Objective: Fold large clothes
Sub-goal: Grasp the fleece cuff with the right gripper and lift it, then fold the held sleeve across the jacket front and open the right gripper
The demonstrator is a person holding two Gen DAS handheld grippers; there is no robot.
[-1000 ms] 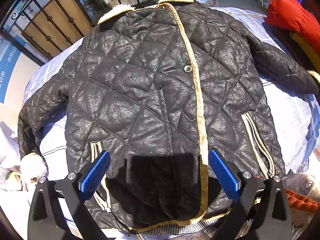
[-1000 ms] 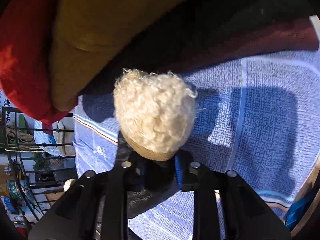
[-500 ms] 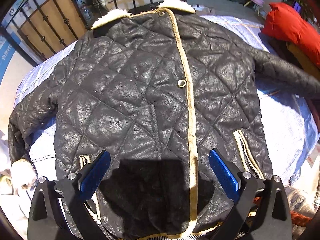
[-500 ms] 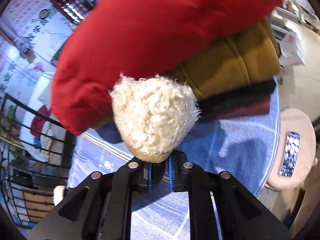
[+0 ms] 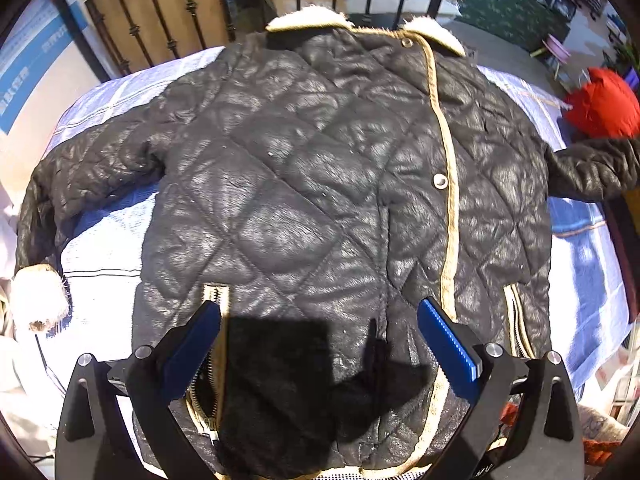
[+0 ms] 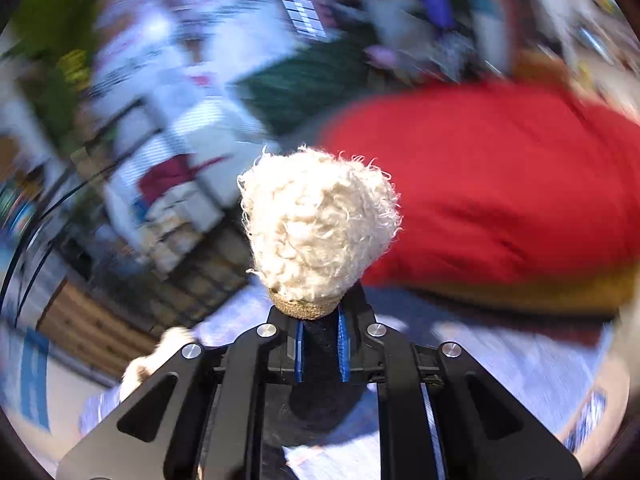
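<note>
A black quilted jacket (image 5: 320, 200) with tan trim and a cream fleece collar lies front up on a blue-and-white cloth (image 5: 580, 280). My left gripper (image 5: 320, 344) is open above the jacket's hem, its blue pads apart and holding nothing. The jacket's left sleeve ends in a fleece cuff (image 5: 38, 296) at the left edge. My right gripper (image 6: 322, 348) is shut on the right sleeve just behind its cream fleece cuff (image 6: 320, 224), which is lifted off the cloth. That sleeve (image 5: 596, 168) stretches off to the right in the left wrist view.
A stack of folded clothes with a red garment (image 6: 500, 192) on top and a mustard one (image 6: 520, 292) under it sits at the right, also in the left wrist view (image 5: 604, 104). A black iron railing (image 5: 160, 24) stands behind the table. The right wrist view is motion-blurred.
My right gripper has raised and swung the held cuff, so its view turned from the cloth to the room. My left gripper has drifted left over the hem, still open.
</note>
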